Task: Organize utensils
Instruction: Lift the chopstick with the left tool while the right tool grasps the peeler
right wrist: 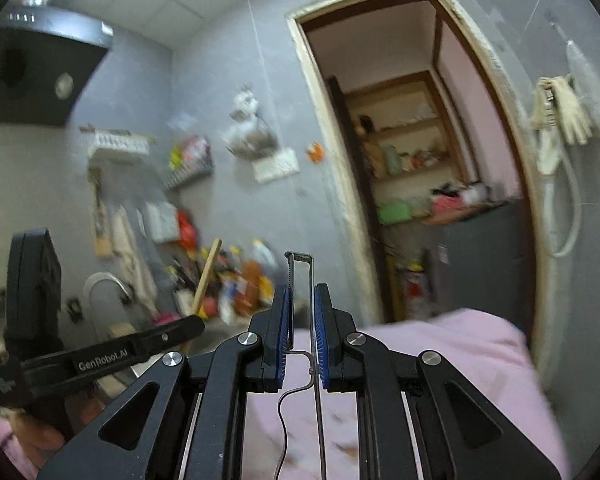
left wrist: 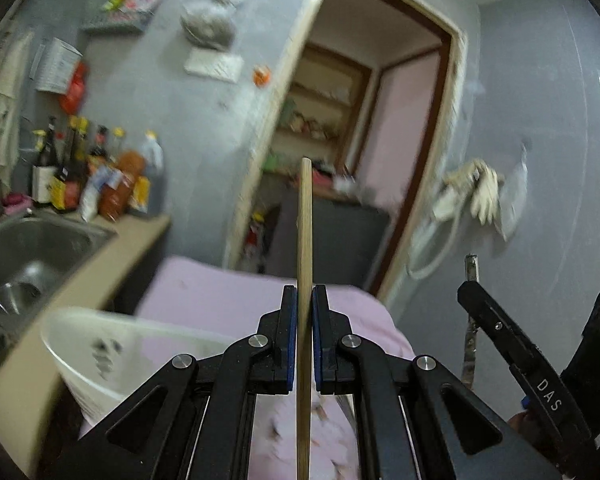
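My left gripper (left wrist: 304, 292) is shut on a thin wooden stick (left wrist: 305, 220), which stands upright between the blue pads and reaches well above them. My right gripper (right wrist: 300, 292) is shut on a slim metal wire utensil (right wrist: 301, 264), like a peeler, whose small frame sticks up past the fingertips. Both grippers are raised and point at the grey wall and doorway. In the left wrist view, one finger (left wrist: 496, 324) of the right gripper and the metal utensil (left wrist: 471, 270) show at the right. In the right wrist view, the left gripper's finger (right wrist: 168, 334) and the wooden stick (right wrist: 208, 272) show at the left.
A white plastic container (left wrist: 100, 344) stands low on the left on a pink cloth (left wrist: 228, 300). Beside it a steel sink (left wrist: 32, 248) is set into a counter, with several bottles (left wrist: 100, 176) behind. The open doorway (left wrist: 360, 140) lies ahead, and gloves (left wrist: 484, 188) hang on the right wall.
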{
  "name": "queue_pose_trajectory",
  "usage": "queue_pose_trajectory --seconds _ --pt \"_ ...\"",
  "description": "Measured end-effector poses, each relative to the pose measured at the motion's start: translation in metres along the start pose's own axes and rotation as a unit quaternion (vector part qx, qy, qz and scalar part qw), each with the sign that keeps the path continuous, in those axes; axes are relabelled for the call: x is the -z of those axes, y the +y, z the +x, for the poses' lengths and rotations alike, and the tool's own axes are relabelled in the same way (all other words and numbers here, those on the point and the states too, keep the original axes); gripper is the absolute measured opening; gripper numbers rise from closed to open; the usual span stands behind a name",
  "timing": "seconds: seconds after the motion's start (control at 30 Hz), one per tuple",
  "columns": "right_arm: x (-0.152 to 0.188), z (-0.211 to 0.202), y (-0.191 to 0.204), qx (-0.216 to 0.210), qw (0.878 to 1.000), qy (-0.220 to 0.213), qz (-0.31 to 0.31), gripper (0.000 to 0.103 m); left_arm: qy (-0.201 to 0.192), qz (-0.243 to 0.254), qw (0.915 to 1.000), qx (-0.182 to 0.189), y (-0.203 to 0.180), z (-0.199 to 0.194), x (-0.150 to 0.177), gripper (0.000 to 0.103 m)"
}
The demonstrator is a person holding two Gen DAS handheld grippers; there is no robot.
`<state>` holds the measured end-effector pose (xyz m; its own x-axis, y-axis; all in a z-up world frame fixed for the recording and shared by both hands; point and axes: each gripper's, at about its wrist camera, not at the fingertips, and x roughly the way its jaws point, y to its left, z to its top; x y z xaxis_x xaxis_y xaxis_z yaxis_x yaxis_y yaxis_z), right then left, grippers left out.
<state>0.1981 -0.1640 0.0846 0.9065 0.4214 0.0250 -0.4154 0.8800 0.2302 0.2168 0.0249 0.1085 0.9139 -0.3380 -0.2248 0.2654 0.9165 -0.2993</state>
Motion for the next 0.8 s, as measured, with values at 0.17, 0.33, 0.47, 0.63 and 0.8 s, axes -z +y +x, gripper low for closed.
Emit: queue_pose_trajectory --seconds 0.17,0.33,0.47,0.63,0.8 --pt "-0.011 0.040 0.028 -0.046 0.998 -0.039 0.033 0.010 -0.064 -0.019 0.9968 -0.043 0.053 -0.006 -0.032 0.005" --pt "-0.009 0.076 0.049 -0.057 0.996 -0.055 0.039 0.010 -0.103 -0.055 0.9898 -0.081 0.107 -0.004 -0.045 0.005" --pt "0.001 0.092 0.059 -0.040 0.997 -0.056 0.018 0.010 -0.127 -0.081 0.9825 -0.110 0.141 0.003 -0.046 0.005" --pt "0.018 0.101 0.062 -0.020 0.998 -0.055 -0.006 0.010 -0.144 -0.087 0.9753 -0.143 0.158 0.007 -0.038 0.005" --pt "0.035 0.106 0.064 -0.013 0.999 -0.034 -0.023 0.010 -0.157 -0.079 0.9711 -0.162 0.154 0.000 -0.026 0.005"
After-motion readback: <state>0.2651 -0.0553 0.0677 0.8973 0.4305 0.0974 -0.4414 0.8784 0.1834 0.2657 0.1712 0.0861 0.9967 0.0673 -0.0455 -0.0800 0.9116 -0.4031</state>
